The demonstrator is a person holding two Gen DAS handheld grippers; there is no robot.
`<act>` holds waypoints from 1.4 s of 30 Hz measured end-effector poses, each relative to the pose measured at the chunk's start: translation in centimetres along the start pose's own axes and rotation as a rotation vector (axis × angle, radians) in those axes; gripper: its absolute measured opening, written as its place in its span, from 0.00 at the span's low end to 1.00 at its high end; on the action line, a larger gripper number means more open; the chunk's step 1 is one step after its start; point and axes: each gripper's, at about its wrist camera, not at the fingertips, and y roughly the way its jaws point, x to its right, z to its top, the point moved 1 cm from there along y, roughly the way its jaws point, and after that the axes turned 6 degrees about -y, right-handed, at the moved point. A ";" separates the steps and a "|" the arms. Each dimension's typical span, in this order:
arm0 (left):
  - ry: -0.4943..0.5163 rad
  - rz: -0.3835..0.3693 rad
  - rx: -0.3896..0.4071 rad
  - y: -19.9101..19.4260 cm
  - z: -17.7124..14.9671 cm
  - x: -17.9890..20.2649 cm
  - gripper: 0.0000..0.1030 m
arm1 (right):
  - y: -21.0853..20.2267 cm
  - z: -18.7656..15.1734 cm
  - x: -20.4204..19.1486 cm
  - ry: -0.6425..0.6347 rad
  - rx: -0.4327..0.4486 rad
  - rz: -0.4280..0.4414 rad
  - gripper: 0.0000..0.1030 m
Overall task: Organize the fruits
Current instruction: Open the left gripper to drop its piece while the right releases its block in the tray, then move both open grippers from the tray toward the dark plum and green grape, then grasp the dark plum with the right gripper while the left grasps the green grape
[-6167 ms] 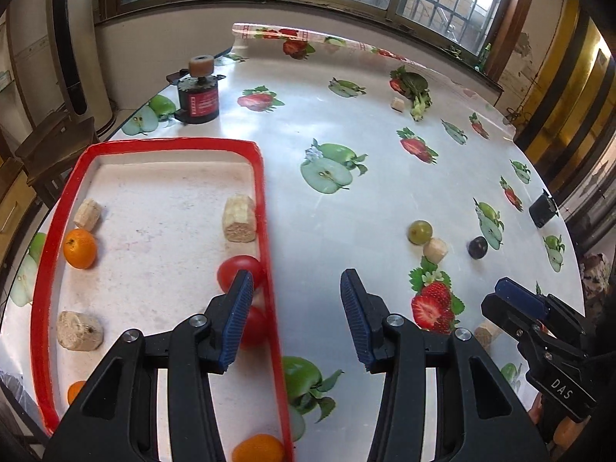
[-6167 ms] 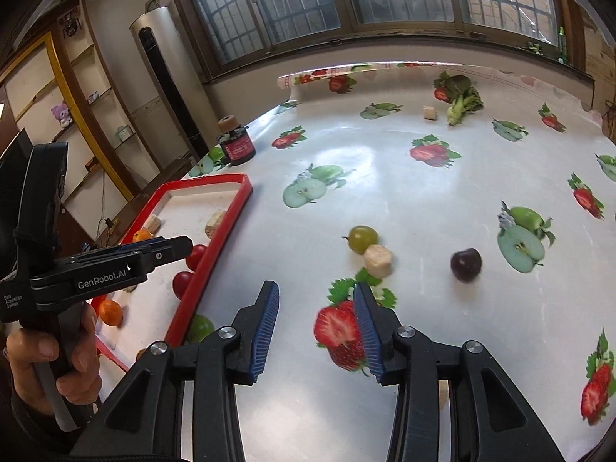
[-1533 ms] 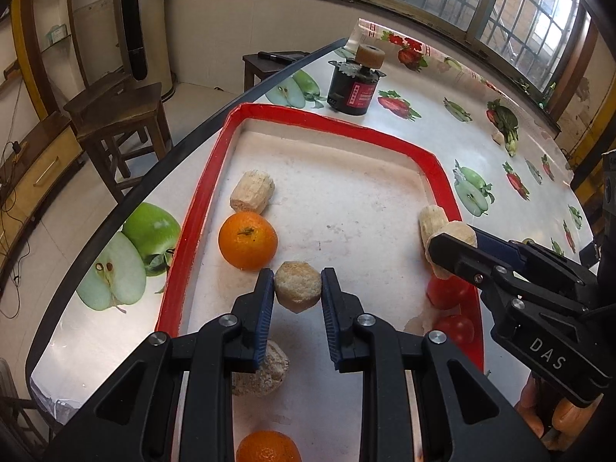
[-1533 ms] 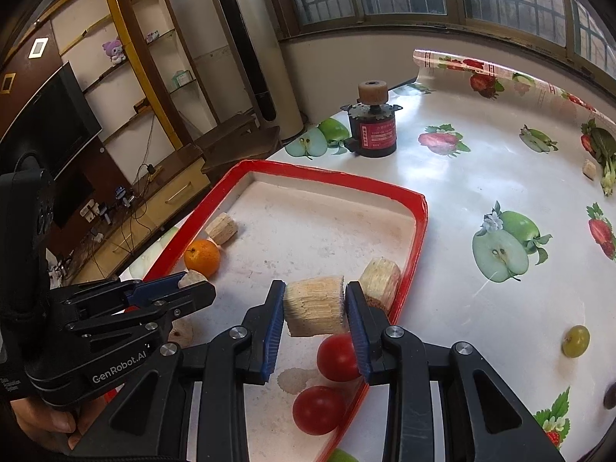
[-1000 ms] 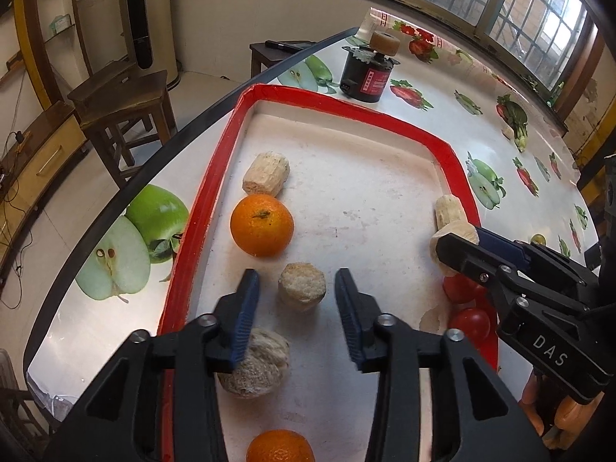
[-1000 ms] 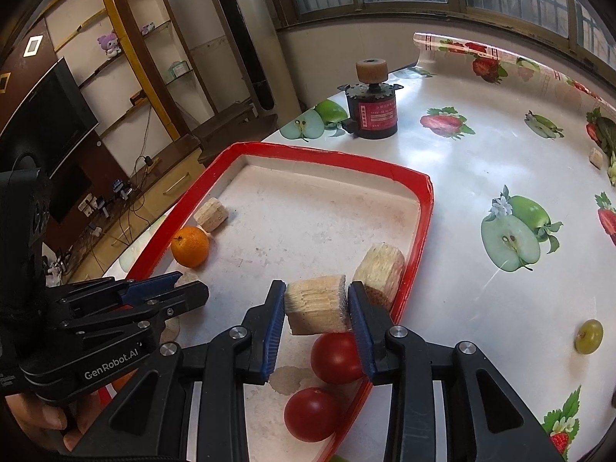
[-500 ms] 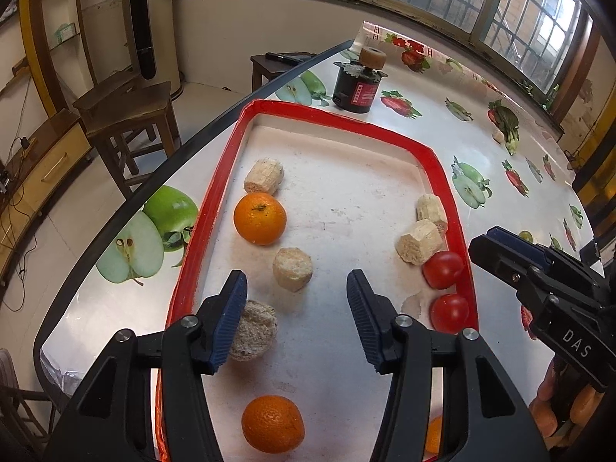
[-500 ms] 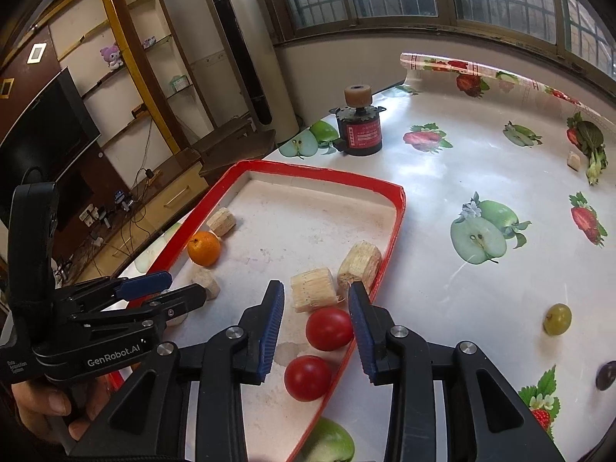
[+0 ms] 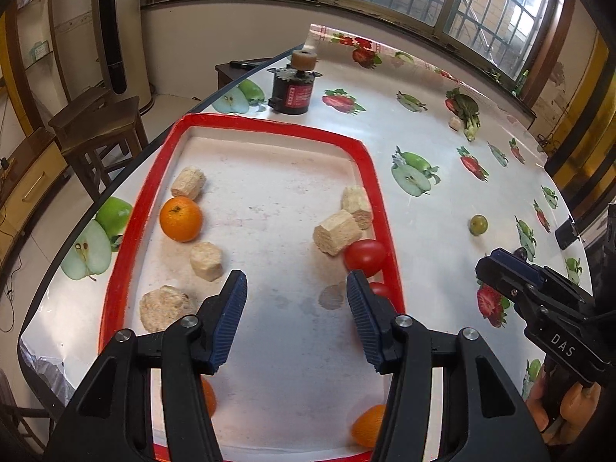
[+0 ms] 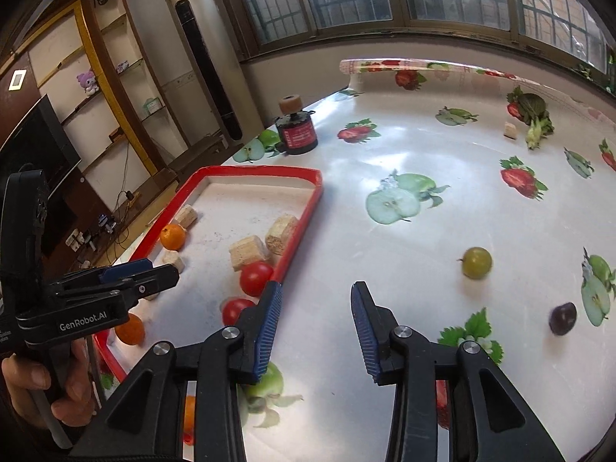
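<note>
Released since a second and a half ago: both beige chunks now down in the red tray, both pairs of jaws wide and empty. Right hand-held gripper swung out over the surface, green fruit loose at about 1 o'clock, dark plum nearer 3. Left hand-held gripper over the tray, farther off; likely a right-hand reach.

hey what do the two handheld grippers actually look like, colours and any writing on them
Both are matte black plastic with angular fingers, silver pivot screws and ribbed blue pads. The left gripper carries white "GenRobot.AI" lettering on its side, seen from the right wrist; the right gripper reads "DAS". Bare hands grip the handles; no cables are visible.
</note>
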 end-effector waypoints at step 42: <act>0.237 -0.143 -0.129 7.6 0.6 18.9 0.51 | -3.7 -4.6 15.9 0.233 -0.022 -0.236 0.39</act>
